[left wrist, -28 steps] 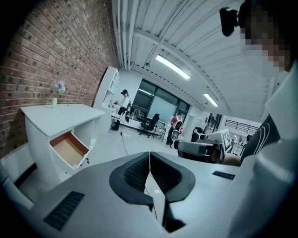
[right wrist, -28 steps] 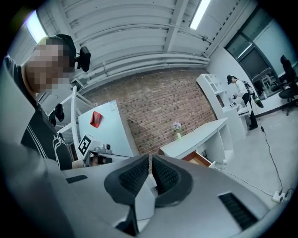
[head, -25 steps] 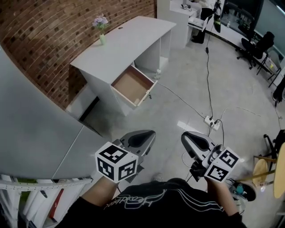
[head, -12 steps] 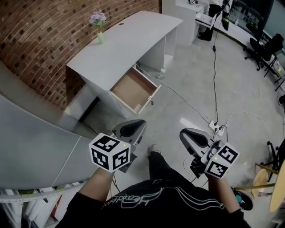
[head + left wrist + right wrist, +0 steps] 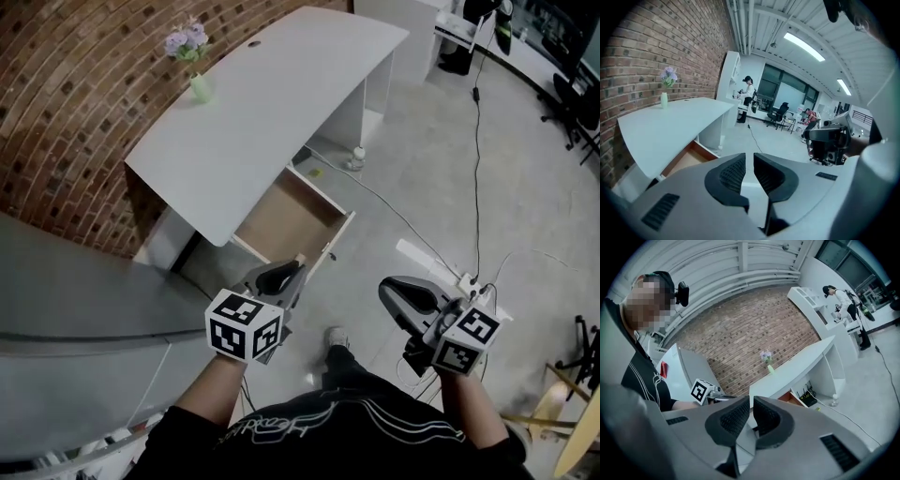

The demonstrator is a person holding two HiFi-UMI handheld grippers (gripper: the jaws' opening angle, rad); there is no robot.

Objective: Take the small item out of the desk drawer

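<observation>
The white desk (image 5: 262, 103) stands by the brick wall, its wooden drawer (image 5: 286, 220) pulled open toward me. The drawer's brown floor looks bare; no small item shows in the visible part. My left gripper (image 5: 284, 274) hovers just above the drawer's front edge. Its jaws are opening from shut, a thin slit apart in the left gripper view (image 5: 749, 161), with nothing between them. My right gripper (image 5: 396, 289) hangs over the floor to the right of the drawer, shut and empty (image 5: 751, 405). The right gripper view catches the drawer (image 5: 796, 396) under the desk top.
A vase of purple flowers (image 5: 190, 61) sits on the desk's far corner. A power strip with cables (image 5: 469, 281) lies on the floor at right. A grey partition (image 5: 75, 309) runs along my left. My shoe (image 5: 337, 337) is below the drawer. A person (image 5: 747, 91) stands far off.
I have walked up to the desk: the drawer has drawn nearer and larger in the head view. My left gripper has come from well short of the drawer to its front edge.
</observation>
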